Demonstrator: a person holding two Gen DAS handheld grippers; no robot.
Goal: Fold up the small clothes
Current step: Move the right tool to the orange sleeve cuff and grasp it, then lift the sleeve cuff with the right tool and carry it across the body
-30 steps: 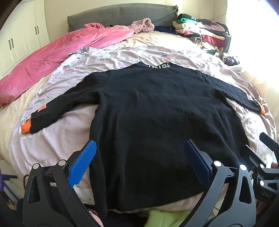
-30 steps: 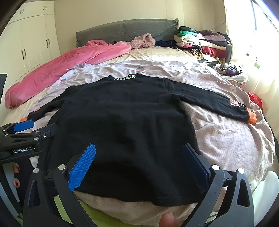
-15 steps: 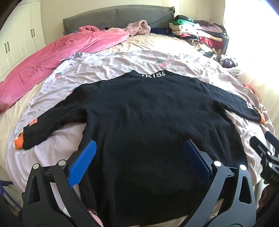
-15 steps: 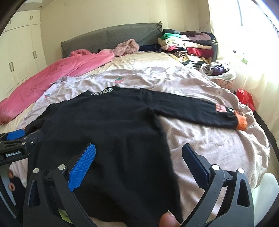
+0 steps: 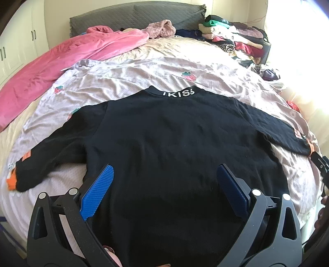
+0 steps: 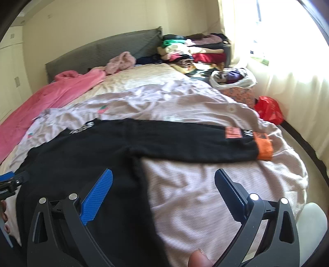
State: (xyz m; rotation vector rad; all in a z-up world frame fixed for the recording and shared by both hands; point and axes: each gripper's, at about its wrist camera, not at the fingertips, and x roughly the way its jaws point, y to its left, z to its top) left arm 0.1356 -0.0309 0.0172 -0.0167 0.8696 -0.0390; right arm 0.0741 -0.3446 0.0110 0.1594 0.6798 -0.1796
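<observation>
Left wrist view: black sweater spread flat, both grippers wide open

Left wrist view looks along the left gripper (image 5: 164, 184), whose blue-padded jaws stand wide apart at the bottom of the frame and hold nothing. Between and beyond them lies the black sweater (image 5: 174, 143), spread back-up over the centre of the frame on a pale pink sheet (image 5: 133, 74) printed with strawberries. Its collar, lettered in white, sits at upper centre. One sleeve runs down to the left edge and ends in an orange cuff (image 5: 11, 181); the other reaches the right edge, where part of the right gripper (image 5: 320, 164) shows just beside the cuff. A pink duvet (image 5: 61, 61) fills the upper left, a grey headboard (image 5: 139, 16) runs along the top, and a stack of folded clothes (image 5: 232, 37) sits at upper right.

From the right wrist view, the right gripper (image 6: 163, 184) is likewise spread wide with nothing in its grip. One pad hangs over the sweater's body at lower left, the other over bare sheet at lower right. The sleeve stretches across mid-frame to its orange cuff at right of centre. A red bag (image 6: 269, 109) lies at the right edge near the curtain (image 6: 298, 92), and a white bag (image 6: 234, 79) sits above it
</observation>
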